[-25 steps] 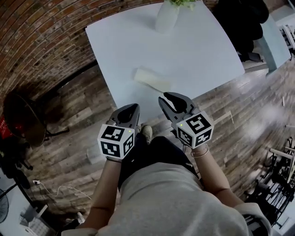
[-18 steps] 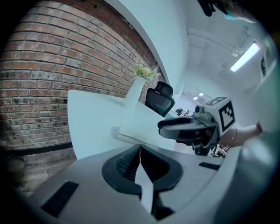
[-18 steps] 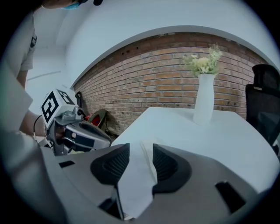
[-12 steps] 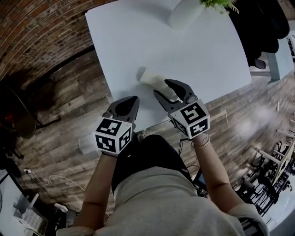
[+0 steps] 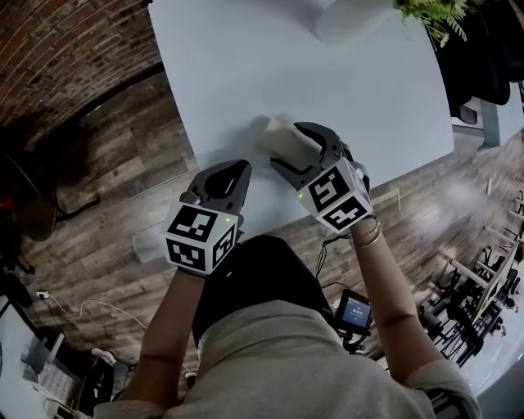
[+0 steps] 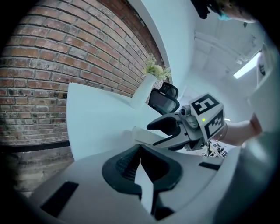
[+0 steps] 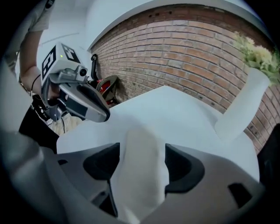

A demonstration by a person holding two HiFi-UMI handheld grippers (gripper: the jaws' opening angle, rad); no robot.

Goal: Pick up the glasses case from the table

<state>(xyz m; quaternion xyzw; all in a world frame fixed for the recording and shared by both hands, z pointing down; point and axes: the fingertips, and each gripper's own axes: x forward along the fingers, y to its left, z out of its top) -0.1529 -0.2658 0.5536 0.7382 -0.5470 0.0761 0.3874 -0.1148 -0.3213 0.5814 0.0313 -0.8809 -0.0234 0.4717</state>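
Observation:
A pale, oblong glasses case (image 5: 277, 134) lies on the white table (image 5: 246, 65) near its front edge. My right gripper (image 5: 286, 146) is lowered over the case's near end, its jaws opening, one on each side of the case. In the right gripper view the case (image 7: 139, 144) runs between the dark pads (image 7: 101, 167), which do not press on it. My left gripper (image 5: 237, 170) hovers shut and empty at the table's front edge, left of the case. The left gripper view shows its jaws (image 6: 140, 146) closed, with the right gripper (image 6: 151, 134) and the case (image 6: 139, 133) beyond them.
A white vase (image 5: 352, 20) holding a green plant (image 5: 438, 16) stands at the table's far side. A brick wall (image 5: 65, 49) and wooden floor (image 5: 106, 188) lie to the left. A dark chair (image 5: 491, 49) stands at the right.
Both grippers have moved forward and down towards the table. The right gripper has rolled, spread its jaws wide and come to straddle the case. The left gripper stayed shut.

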